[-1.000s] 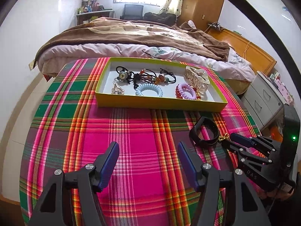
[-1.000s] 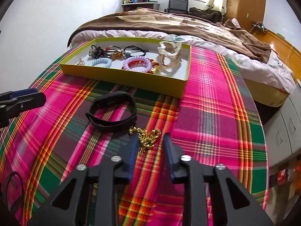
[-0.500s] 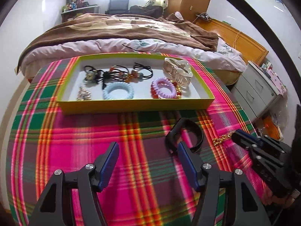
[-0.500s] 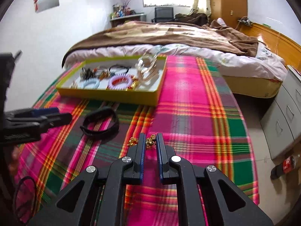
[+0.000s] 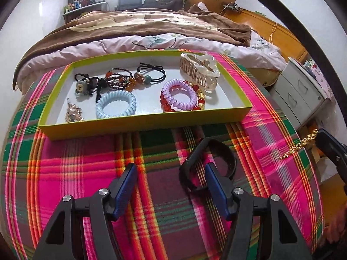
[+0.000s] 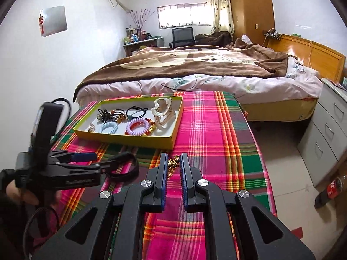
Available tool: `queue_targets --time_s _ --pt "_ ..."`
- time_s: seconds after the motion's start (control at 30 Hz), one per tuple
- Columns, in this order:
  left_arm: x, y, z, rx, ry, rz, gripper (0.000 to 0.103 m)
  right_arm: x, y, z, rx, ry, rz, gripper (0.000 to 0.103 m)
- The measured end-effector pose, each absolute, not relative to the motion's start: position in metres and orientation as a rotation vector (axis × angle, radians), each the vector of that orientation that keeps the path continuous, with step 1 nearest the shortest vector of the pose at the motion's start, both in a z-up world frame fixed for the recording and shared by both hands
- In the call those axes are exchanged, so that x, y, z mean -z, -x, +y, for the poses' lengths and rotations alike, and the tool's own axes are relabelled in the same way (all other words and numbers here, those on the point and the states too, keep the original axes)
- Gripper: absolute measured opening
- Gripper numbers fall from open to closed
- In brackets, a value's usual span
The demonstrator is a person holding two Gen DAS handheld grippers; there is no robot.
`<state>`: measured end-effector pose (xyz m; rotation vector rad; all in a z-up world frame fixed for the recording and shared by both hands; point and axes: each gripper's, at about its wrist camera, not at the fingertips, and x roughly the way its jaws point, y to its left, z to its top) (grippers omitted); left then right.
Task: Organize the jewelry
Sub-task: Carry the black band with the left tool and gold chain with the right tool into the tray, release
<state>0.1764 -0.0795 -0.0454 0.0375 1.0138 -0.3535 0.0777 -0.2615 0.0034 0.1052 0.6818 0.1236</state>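
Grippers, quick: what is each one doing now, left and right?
Left gripper: open, holding nothing; one finger sits inside the black band bracelet lying on the cloth.
Right gripper: shut on the gold chain.

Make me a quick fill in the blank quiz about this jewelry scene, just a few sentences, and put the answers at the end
1. The right gripper is shut on a ____ chain.
2. The black bracelet lies on the plaid cloth, ____ the yellow tray.
3. The left gripper has its jaws ____, one finger inside the bracelet's loop.
4. In the tray, the clear hair claw sits next to the ____ spiral hair tie.

Answers: gold; outside; open; purple
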Motion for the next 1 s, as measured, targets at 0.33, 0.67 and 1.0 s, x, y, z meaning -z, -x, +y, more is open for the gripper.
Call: queue_targets --time_s 0.33,0.67,1.0 --pt "0.049 -0.179 -0.096 0.328 -0.131 0.992 0.063 0.0 -0.079 -0.262 -0.125 -0.116 0.689 0.011" --pt "0.046 -0.172 -0.102 0.365 -0.147 0.98 0.024 0.001 -0.079 -0.261 -0.125 -0.114 0.694 0.011" --pt "0.045 -0.171 -0.101 0.377 -0.138 0.98 0.021 0.002 -0.079 -0.261 -0.118 -0.115 0.696 0.011"
